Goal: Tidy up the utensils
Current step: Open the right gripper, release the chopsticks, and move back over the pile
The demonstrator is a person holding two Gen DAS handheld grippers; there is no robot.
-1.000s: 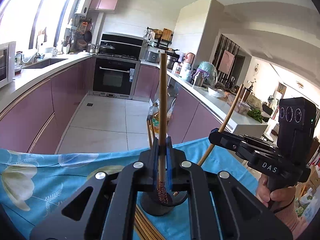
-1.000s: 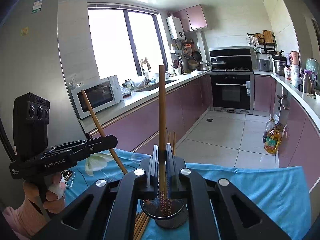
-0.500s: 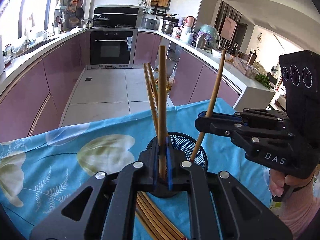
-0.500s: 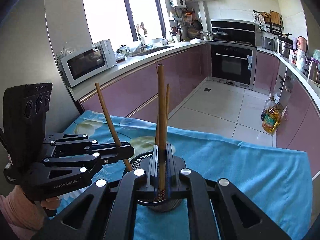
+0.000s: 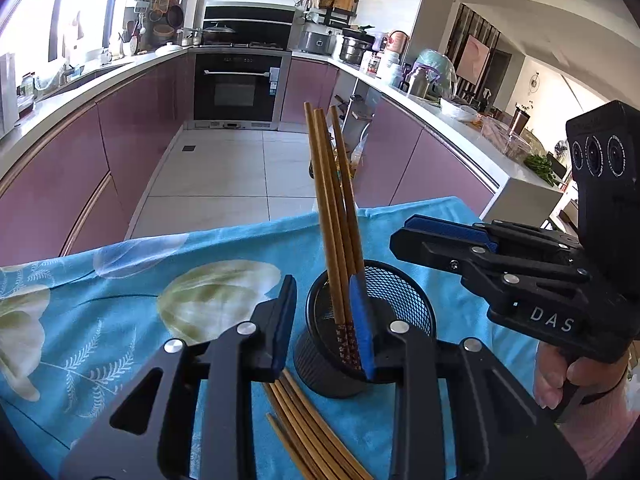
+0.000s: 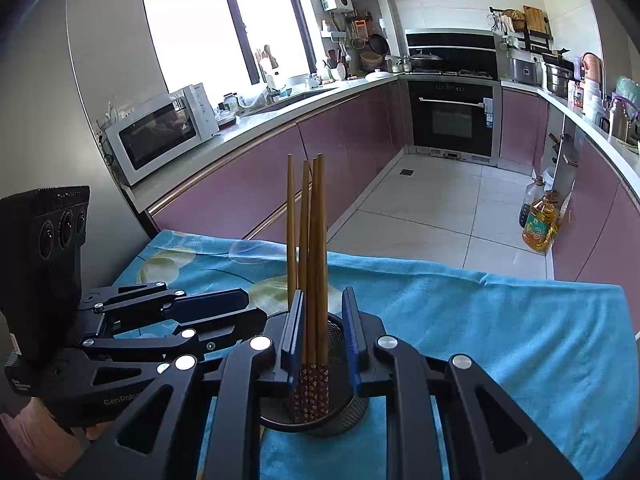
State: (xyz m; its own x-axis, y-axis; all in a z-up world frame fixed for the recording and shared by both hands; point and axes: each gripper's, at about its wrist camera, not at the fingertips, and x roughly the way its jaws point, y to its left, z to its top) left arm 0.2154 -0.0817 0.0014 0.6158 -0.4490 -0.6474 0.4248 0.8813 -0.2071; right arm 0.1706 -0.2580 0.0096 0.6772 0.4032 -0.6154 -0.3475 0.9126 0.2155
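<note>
The chopsticks (image 6: 314,256) stand near-upright in the black mesh holder (image 5: 400,300), patterned ends down, plain brown ends up. The left gripper (image 5: 326,332) and right gripper (image 6: 320,344) are opening, pads clear of the sticks. More chopsticks (image 5: 308,436) lie flat on the blue cloth (image 6: 480,320).

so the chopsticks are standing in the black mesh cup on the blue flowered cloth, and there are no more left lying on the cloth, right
Not quite. The chopsticks do stand in the black mesh cup on the blue flowered cloth, but more chopsticks lie on the cloth beside the cup, as the left wrist view shows.
</note>
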